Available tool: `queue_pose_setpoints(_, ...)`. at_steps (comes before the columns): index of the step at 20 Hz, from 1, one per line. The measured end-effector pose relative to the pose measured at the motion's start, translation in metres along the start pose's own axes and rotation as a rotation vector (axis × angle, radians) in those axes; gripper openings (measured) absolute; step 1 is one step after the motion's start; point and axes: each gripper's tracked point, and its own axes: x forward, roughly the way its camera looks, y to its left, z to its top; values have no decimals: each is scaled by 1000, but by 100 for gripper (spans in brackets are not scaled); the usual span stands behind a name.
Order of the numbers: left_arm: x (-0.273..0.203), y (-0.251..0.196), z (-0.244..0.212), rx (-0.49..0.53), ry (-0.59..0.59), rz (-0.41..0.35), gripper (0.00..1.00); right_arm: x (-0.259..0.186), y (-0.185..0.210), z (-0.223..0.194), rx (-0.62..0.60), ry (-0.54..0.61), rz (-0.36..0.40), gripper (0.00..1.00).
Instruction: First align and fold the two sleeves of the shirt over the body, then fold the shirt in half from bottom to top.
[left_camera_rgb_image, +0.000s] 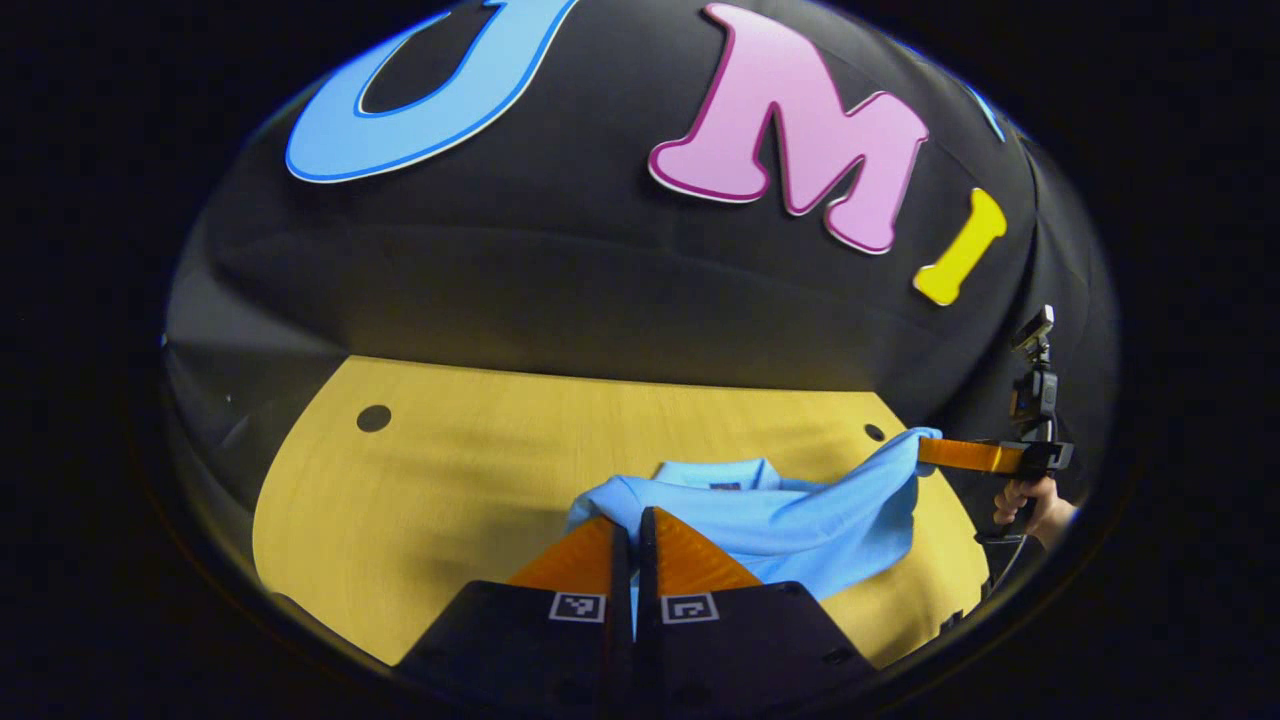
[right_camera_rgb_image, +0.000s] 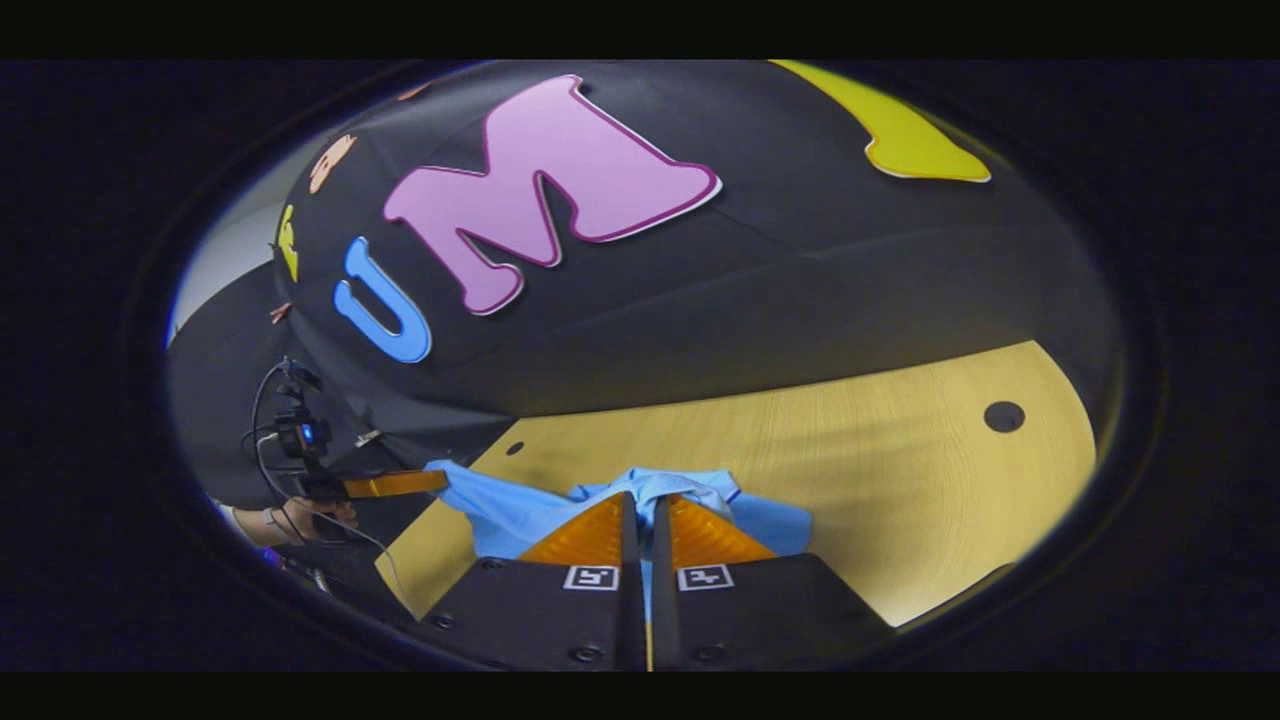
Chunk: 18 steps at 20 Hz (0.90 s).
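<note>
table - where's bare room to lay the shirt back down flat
Bare table runs from the blue shirt to the round hole and the black cloth wall. In the right gripper view, bare wood lies between shirt and the other hole. It is crowded at the shirt, where the left tool and right tool pinch it.

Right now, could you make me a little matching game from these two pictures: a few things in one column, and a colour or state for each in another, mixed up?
Things:
1. shirt
2. table
3. left gripper
4. hole in the table

Colours or states:
A. pale wood
B. round and dark
C. light blue, stretched between two grippers
D. shut on cloth

Pairs: 1-C, 2-A, 3-D, 4-B. The right gripper is also shut on the shirt.
</note>
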Motion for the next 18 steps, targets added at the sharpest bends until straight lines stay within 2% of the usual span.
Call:
queue_pose_setpoints(4, 59, 23, 10, -39, 33, 84, 6, 47, -37, 2, -35, 21, -84, 6)
queue_pose_setpoints(5, 75, 28, 7, -45, 50, 102, 6, 55, -44, -2, -48, 34, -102, 0)
queue_pose_setpoints(8, 112, 40, -24, 10, 154, 152, 6, 77, -71, -36, -75, 117, -165, 0)
queue_pose_setpoints(9, 121, 42, -34, 23, 188, 173, 6, 84, -74, -49, -76, 150, -180, 1)
queue_pose_setpoints(11, 133, 41, -49, 17, 222, 200, 6, 92, -76, -67, -100, 203, -212, 12)
queue_pose_setpoints(13, 140, 45, -57, 17, 232, 209, 7, 92, -74, -71, -130, 213, -219, 12)
queue_pose_setpoints(14, 143, 44, -59, 22, 238, 205, 10, 92, -76, -70, -140, 207, -216, 2)
queue_pose_setpoints(15, 141, 43, -60, 28, 240, 208, 13, 91, -80, -69, -145, 203, -214, 17)
queue_pose_setpoints(16, 139, 43, -56, 24, 228, 209, 27, 90, -81, -68, -146, 203, -225, 12)
queue_pose_setpoints(18, 130, 34, -47, 9, 199, 189, 55, 83, -85, -65, -141, 199, -250, 30)
